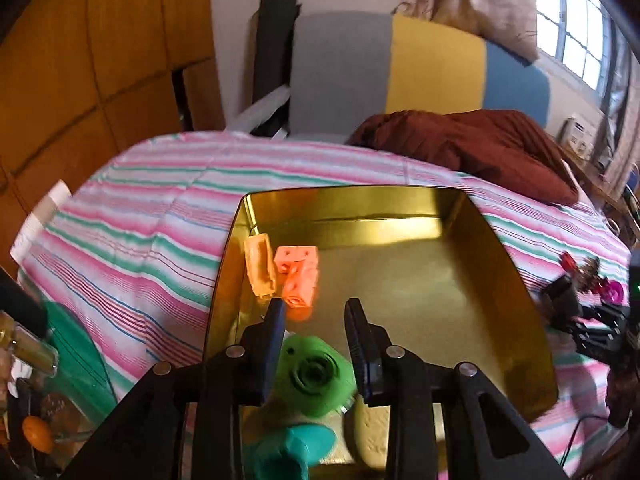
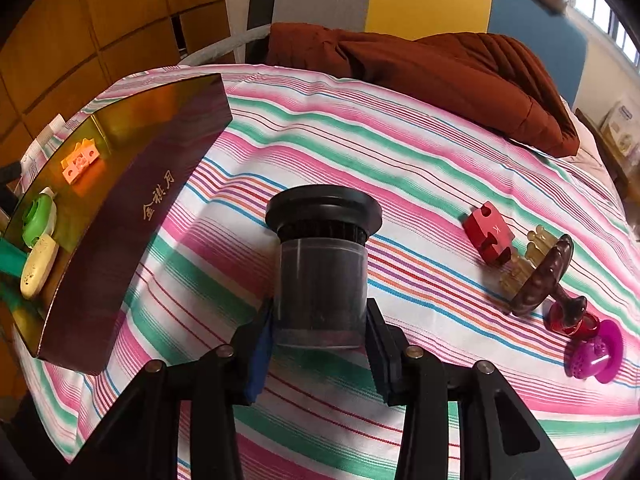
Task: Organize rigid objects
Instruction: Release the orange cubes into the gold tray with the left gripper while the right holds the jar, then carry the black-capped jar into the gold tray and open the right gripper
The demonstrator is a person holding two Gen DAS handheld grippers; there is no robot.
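At the far left of the striped bedspread (image 2: 328, 128) sits the gold-lined box (image 1: 516, 280), its dark purple outer wall turned toward the right-hand camera. It serves as the collecting place, by the look of it: an orange block cluster (image 1: 298, 276) and a pale yellow piece (image 1: 260, 266) lie together in its far-left corner, and a green round toy (image 1: 316, 376) rests at the near-left edge with a teal piece (image 1: 288, 448) just beside it. The left gripper (image 1: 316, 312) hangs over that near edge with its fingers spread and nothing pinched — the green toy lies below and between them, apparently free of the pads, though blur leaves contact uncertain.

Toward the middle, the right gripper (image 2: 320, 320) points steeply down, its pads pressed against the clear body of a black-capped cylindrical container (image 2: 322, 264), which stands cap-first on the bedspread. Gripping the straight body rather than the flared cap gives flat, parallel contact.

Well to the right lie the things yet unsorted — a red puzzle block (image 2: 488, 236), a brown mushroom-shaped piece (image 2: 544, 276) and a magenta strainer-like toy (image 2: 596, 352), close together. A rust-brown quilt (image 2: 460, 76) is bunched at the far side.
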